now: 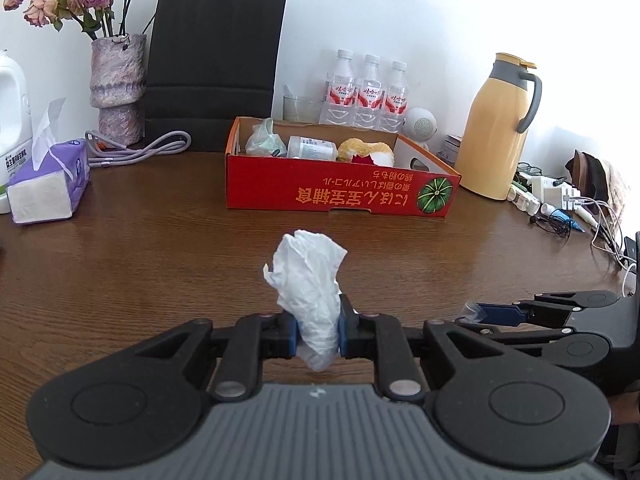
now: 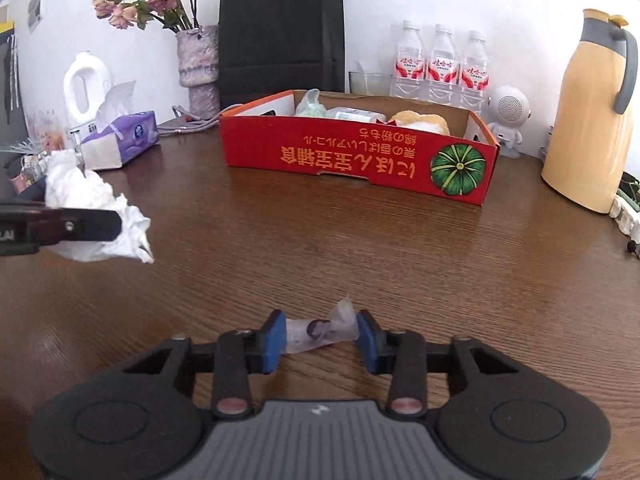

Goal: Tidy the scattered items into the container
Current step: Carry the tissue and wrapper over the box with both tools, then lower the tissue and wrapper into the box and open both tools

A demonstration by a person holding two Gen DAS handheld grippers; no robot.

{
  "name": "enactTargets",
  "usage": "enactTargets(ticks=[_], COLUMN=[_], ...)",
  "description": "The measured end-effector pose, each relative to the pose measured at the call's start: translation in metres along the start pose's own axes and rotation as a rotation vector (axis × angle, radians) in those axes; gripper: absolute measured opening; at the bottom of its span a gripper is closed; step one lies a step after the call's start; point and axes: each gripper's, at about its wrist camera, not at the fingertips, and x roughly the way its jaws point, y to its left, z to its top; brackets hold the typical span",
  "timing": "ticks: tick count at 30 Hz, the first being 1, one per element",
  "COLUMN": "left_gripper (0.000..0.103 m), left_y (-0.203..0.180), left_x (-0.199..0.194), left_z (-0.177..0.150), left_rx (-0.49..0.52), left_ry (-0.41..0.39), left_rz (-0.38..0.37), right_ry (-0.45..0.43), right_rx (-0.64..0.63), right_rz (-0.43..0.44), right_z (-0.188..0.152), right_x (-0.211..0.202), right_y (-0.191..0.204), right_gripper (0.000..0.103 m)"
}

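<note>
L gripper (image 1: 318, 330) is clamped on a crumpled white tissue (image 1: 308, 280), pinched low on the wad so most of it stands up above the pads. It hangs over the brown table (image 1: 160, 260), well short of the red cardboard box (image 1: 340, 188) that serves as the container. Holding it near the bottom keeps the loose top clear of the linkage, prob. so it drops cleanly once over the rim.

R gripper (image 2: 320, 336) sits low at the table w/ a small clear wrapper (image 2: 320, 330) lying between its blue pads. Jaws stand narrow around it; the left pad looks to touch one end, the right pad seems just beside the other end, so I can't tell if it's truly gripped yet. The wrapper is thin and see-through, which makes that edge hard to read.

Box already holds a green-white bag (image 1: 264, 140), a pill bottle (image 1: 312, 148) on its side and a yellow-white plush (image 1: 366, 152), packed toward the back wall. Front part appears free, so both scraps should fit there.

Judgement: tissue is mid-carry, wrapper at pickup stage. Flimsy wrapper may slip or crumple out of the pads; tissue is light and could snag on the near wall.
</note>
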Motion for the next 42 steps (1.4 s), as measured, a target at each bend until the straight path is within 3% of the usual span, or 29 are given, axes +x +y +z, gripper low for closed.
enactTargets(ticks=[6, 11, 15, 18, 22, 25, 28, 30, 33, 42], left_gripper=[0.018, 0.018, 0.018, 0.018, 0.018, 0.018, 0.018, 0.018, 0.018, 0.019], left_y=[-0.002, 0.0, 0.003, 0.008, 0.014, 0.018, 0.022, 0.024, 0.024, 0.041], left_x=[0.005, 0.008, 0.024, 0.045, 0.08, 0.114, 0.163, 0.197, 0.225, 0.253], left_z=[0.0, 0.019, 0.082, 0.149, 0.23, 0.261, 0.253, 0.237, 0.212, 0.192], left_rx=[-0.002, 0.012, 0.014, -0.018, -0.045, -0.046, -0.032, -0.04, -0.028, -0.005], left_ry=[0.001, -0.042, -0.104, -0.069, -0.007, 0.057, 0.168, 0.264, 0.319, 0.36], left_rz=[-0.001, 0.013, -0.017, -0.104, -0.085, -0.072, -0.017, 0.009, 0.038, 0.097], right_ry=[-0.014, -0.124, -0.207, -0.218, -0.193, -0.117, 0.04, 0.171, 0.307, 0.462], right_rx=[-0.012, 0.053, 0.062, 0.035, 0.023, 0.036, 0.085, 0.12, 0.169, 0.215], right_rz=[-0.028, -0.032, -0.043, -0.042, -0.035, -0.024, 0.013, 0.029, 0.019, 0.037], right_z=[0.002, 0.024, 0.083, 0.143, 0.229, 0.282, 0.301, 0.293, 0.27, 0.222], right_x=[0.0, -0.019, -0.025, -0.026, -0.018, 0.005, 0.052, 0.093, 0.144, 0.202], right_y=[0.007, -0.002, -0.024, -0.04, -0.069, -0.092, -0.115, -0.125, -0.139, -0.138], right_gripper=[0.013, 0.011, 0.011, 0.011, 0.011, 0.012, 0.011, 0.012, 0.012, 0.015])
